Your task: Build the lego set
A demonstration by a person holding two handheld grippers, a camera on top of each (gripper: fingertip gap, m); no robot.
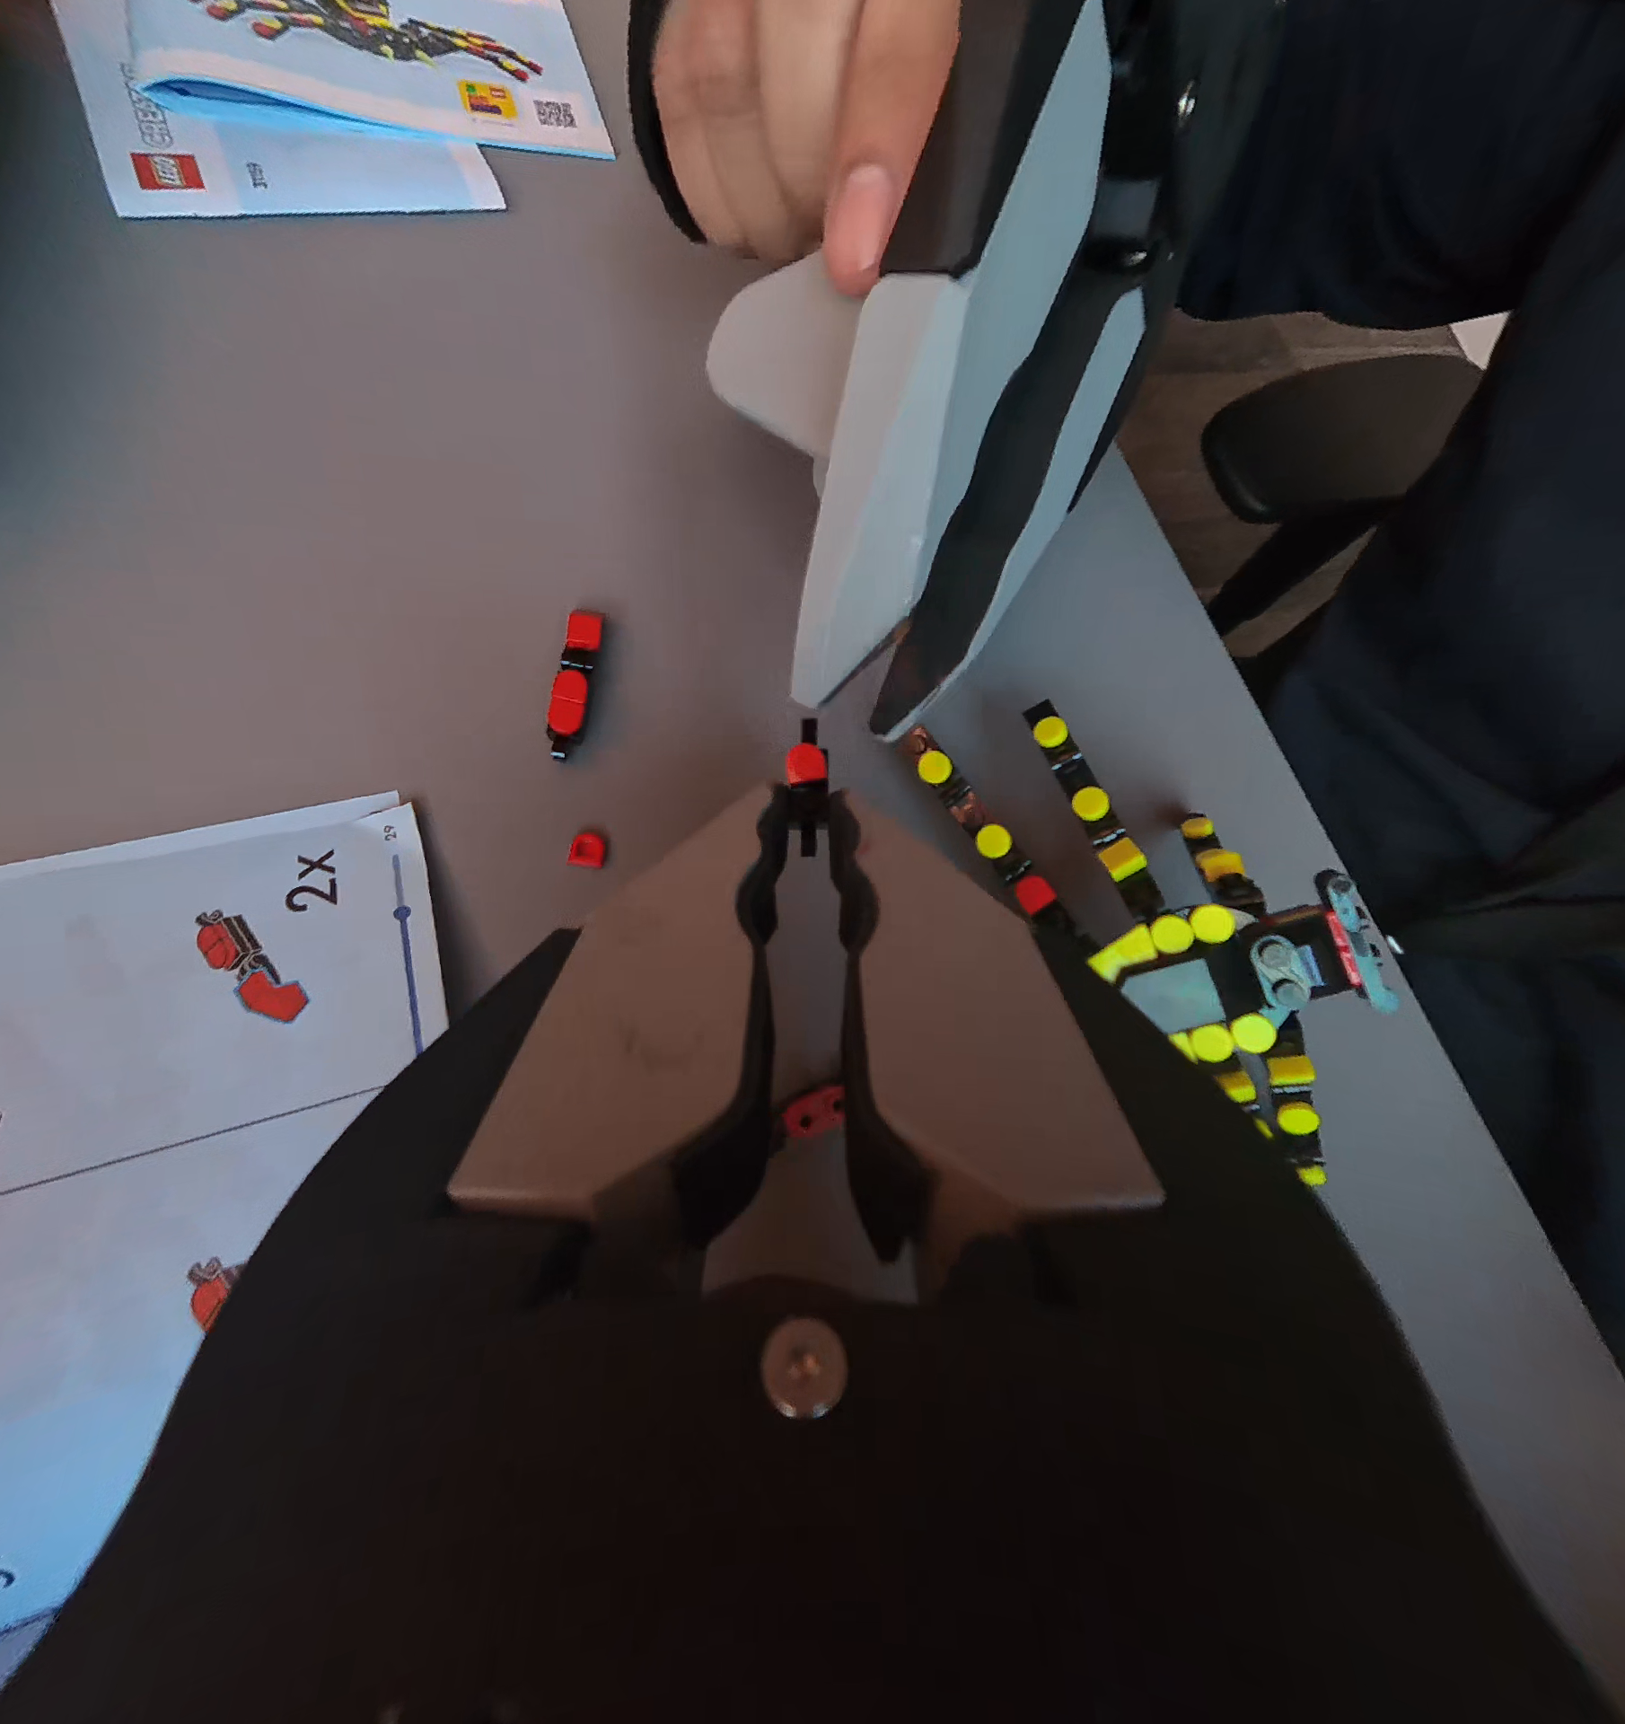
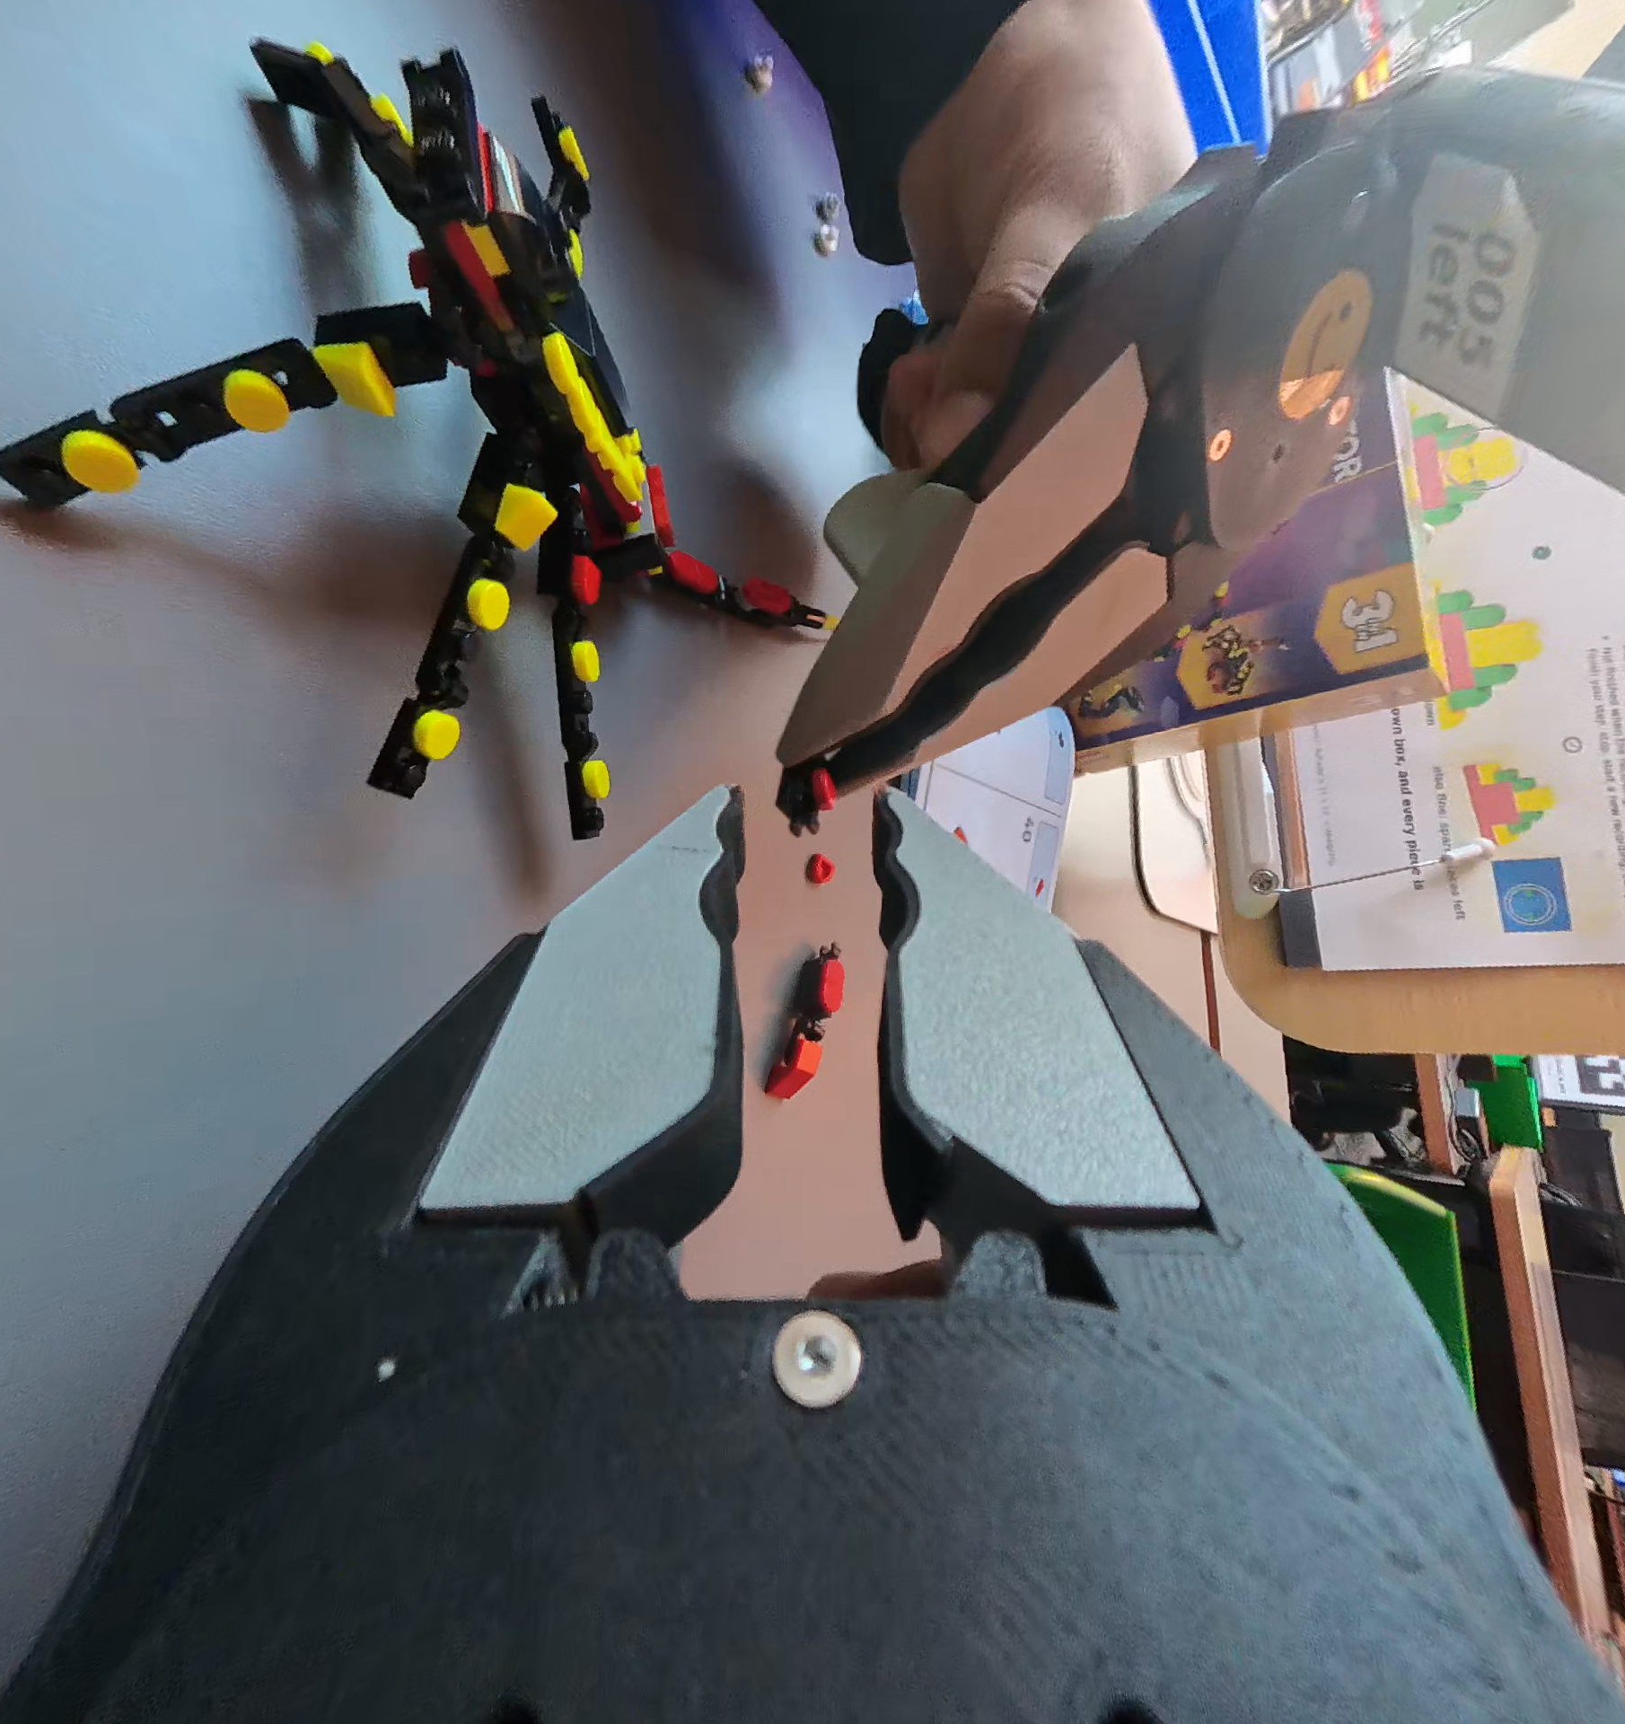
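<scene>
- The left gripper (image 1: 804, 793) is pinched together on a small red-and-black piece (image 1: 805, 767), lifting it just above the grey table (image 1: 324, 485) so the other tool can reach it from the far side.
- The right gripper (image 2: 809, 802) faces it tip to tip, its jaws parted with a clear gap between them and nothing held; it seems lined up to take hold of the raised piece or steady it for joining.
- In the right wrist view the held piece (image 2: 811, 793) hangs from the tips of the left gripper (image 2: 813, 760), just beyond the right tool's open fingers.
- A finished red-and-black segment (image 1: 574, 681) lies on the table to the left of the two tools, apart from them; the open instruction booklet (image 1: 184, 980) at the near left shows a similar part, so this is likely the first of a pair.
- A loose small red piece (image 1: 587, 849) sits near that segment, just left of the left gripper's tips, probably the next part to go on.
- The main model (image 2: 501, 392), a black, yellow and red creature with jointed legs, stands on the table to the right of the left gripper, parked out of the work zone near the table edge.
- A second booklet (image 1: 324, 103) lies at the far left.
- A hand (image 1: 790, 121) grips the right tool's handle; another hand (image 2: 1005, 252) holds the left one.
</scene>
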